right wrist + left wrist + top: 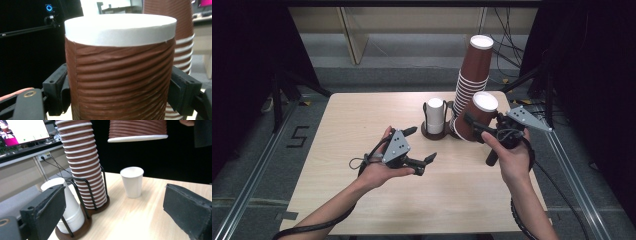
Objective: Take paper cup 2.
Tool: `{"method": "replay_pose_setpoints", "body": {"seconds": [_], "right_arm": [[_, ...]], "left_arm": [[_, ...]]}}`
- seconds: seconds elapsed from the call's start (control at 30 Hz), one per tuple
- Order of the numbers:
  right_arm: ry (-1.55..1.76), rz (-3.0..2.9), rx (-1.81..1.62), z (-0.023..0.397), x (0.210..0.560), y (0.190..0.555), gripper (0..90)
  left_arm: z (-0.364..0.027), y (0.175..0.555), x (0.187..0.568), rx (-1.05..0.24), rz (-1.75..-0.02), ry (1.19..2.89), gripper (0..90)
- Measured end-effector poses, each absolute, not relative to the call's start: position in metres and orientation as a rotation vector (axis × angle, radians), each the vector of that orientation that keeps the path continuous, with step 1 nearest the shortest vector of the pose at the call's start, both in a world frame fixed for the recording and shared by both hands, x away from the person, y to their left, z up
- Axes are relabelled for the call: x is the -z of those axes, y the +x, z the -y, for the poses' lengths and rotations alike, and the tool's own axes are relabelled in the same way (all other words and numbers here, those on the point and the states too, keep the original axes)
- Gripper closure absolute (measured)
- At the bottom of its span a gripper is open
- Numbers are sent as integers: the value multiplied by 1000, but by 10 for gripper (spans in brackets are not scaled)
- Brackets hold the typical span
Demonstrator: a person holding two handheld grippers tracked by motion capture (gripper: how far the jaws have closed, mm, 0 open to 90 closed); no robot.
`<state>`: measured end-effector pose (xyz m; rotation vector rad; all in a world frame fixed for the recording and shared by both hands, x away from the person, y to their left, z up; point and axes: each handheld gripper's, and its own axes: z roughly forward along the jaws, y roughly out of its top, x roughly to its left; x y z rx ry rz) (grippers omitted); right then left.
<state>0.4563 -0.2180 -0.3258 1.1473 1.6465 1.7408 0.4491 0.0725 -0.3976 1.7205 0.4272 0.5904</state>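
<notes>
My right gripper [475, 126] is shut on a ribbed brown paper cup [478, 116], held base-up and tilted above the table. In the right gripper view the cup [120, 75] sits between both black pads [183, 92], which press on its sides. My left gripper [422, 144] hovers open over the table's middle with nothing between its jaws [117, 215]. Ahead of it stands a tall stack of brown cups [83, 167] and a shorter stack of white cups [71, 212], both in a dark wire holder [75, 233]. A single white cup [131, 182] stands on the table beyond.
The wooden table [362, 125] has free room at its left and front. The brown stack [473, 75] rises high at the back right, beside the white stack [435, 115]. Cables trail from both grippers. Dark frames flank the table.
</notes>
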Motion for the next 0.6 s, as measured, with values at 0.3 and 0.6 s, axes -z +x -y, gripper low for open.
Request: {"method": "replay_pose_setpoints", "body": {"seconds": [0.3, 0.6], "right_arm": [[1273, -1736, -1777, 207, 363, 464, 198], [1451, -1733, -1857, 197, 389, 468, 197]], "left_arm": [[-70, 441, 414, -527, -390, 1755, 1], [-62, 439, 425, -504, -382, 1766, 0]]}}
